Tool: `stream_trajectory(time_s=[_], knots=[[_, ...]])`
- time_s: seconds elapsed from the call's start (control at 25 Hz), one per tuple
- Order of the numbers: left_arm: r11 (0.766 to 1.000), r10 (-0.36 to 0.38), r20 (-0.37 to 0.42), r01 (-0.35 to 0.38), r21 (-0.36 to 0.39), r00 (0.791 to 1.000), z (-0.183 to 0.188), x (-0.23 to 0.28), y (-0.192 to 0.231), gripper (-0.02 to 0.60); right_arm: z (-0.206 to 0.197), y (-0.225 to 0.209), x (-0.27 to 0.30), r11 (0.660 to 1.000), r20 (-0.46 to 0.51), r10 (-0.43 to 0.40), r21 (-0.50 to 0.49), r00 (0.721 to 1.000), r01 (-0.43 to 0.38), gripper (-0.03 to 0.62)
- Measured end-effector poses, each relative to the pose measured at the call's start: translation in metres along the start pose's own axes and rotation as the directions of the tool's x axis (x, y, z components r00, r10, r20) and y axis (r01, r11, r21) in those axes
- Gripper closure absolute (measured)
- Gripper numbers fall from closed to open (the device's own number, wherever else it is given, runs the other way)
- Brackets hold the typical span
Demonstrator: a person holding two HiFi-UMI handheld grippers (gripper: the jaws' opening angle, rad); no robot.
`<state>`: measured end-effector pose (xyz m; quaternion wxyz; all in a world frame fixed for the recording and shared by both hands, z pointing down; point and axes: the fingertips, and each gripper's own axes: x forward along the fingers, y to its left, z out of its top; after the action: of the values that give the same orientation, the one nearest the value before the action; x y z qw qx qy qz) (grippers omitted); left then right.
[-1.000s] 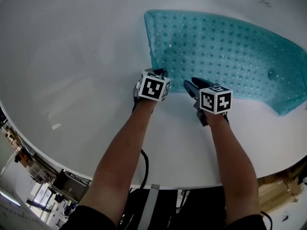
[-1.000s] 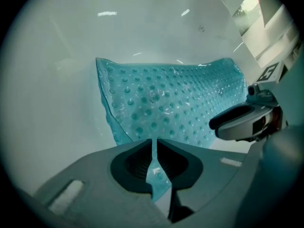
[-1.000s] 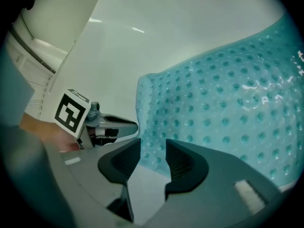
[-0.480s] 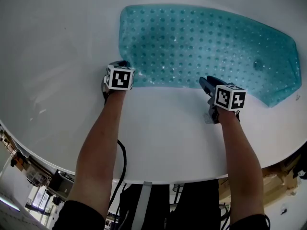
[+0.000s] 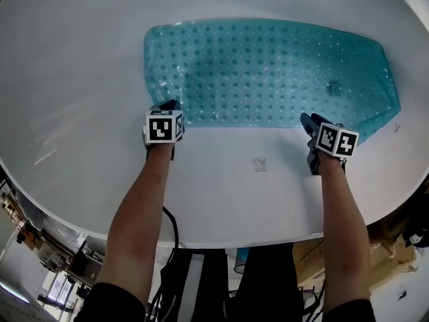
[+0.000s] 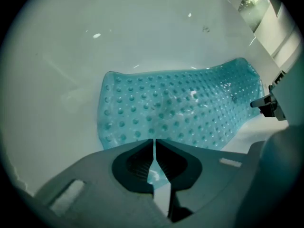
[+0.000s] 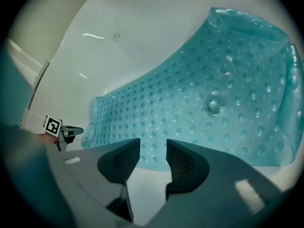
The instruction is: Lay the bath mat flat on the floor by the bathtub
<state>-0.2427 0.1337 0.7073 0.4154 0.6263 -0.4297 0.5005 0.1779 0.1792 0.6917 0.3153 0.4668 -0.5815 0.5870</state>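
Teal bath mat (image 5: 268, 66) lies spread, its right end rumpled, on a white surface (image 5: 80, 79). Left claw (image 5: 169, 107) is pinched tight on the mat's near left corner. Right claw (image 5: 307, 119) stands half open at the mat's near edge, gripping nothing.

A dotted, translucent teal rubber bath mat (image 7: 204, 103) spreads over a glossy white surface (image 7: 133, 46). The right gripper (image 7: 153, 144) holds its jaws apart at the mat's near edge; the left gripper (image 7: 77, 130) sits at its left corner.

Left claw (image 5: 170, 104) shut, straight down; right claw (image 5: 307, 119) half open, aslant.
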Motion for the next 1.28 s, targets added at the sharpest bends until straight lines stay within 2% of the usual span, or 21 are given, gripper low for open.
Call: stream_trajectory(time_s=[0.48, 0.64, 0.68, 0.8, 0.92, 1.08, 1.2, 1.28], knots=[[0.988, -0.136, 0.024, 0.134, 0.076, 0.99, 0.045, 0.012, -0.175, 0.561, -0.009, -0.144, -0.039, 0.984, -0.057, -0.168, 0.045, 0.984, 0.171, 0.411], [0.981, -0.169, 0.034, 0.166, 0.098, 0.985, 0.062, 0.017, -0.22, 0.563, -0.013, -0.169, -0.053, 0.98, -0.077, -0.184, 0.068, 0.98, 0.189, 0.414], [0.98, -0.177, 0.036, 0.173, 0.101, 0.984, 0.065, 0.017, -0.23, 0.561, -0.012, -0.172, -0.056, 0.979, -0.079, -0.186, 0.067, 0.979, 0.192, 0.439], [0.973, -0.207, 0.046, 0.201, 0.116, 0.977, 0.076, 0.017, -0.259, 0.563, -0.008, -0.176, -0.065, 0.975, -0.075, -0.203, 0.072, 0.976, 0.208, 0.456], [0.965, -0.238, 0.058, 0.229, 0.126, 0.97, 0.086, 0.013, -0.283, 0.563, 0.002, -0.165, -0.074, 0.98, -0.042, -0.172, 0.093, 0.984, 0.175, 0.453], [0.957, -0.269, 0.076, 0.258, 0.129, 0.96, 0.095, 0.012, -0.305, 0.563, 0.036, -0.141, -0.077, 0.996, 0.07, -0.09, 0.026, 0.993, 0.088, 0.436], [0.951, -0.289, 0.092, 0.275, 0.141, 0.953, 0.102, 0.021, -0.317, 0.566, 0.063, -0.14, -0.064, 0.999, 0.174, -0.046, 0.035, 0.984, 0.041, 0.433], [0.946, -0.302, 0.104, 0.285, 0.155, 0.948, 0.109, 0.027, -0.322, 0.566, 0.078, -0.142, -0.052, 0.997, 0.221, -0.049, 0.061, 0.974, 0.036, 0.433]])
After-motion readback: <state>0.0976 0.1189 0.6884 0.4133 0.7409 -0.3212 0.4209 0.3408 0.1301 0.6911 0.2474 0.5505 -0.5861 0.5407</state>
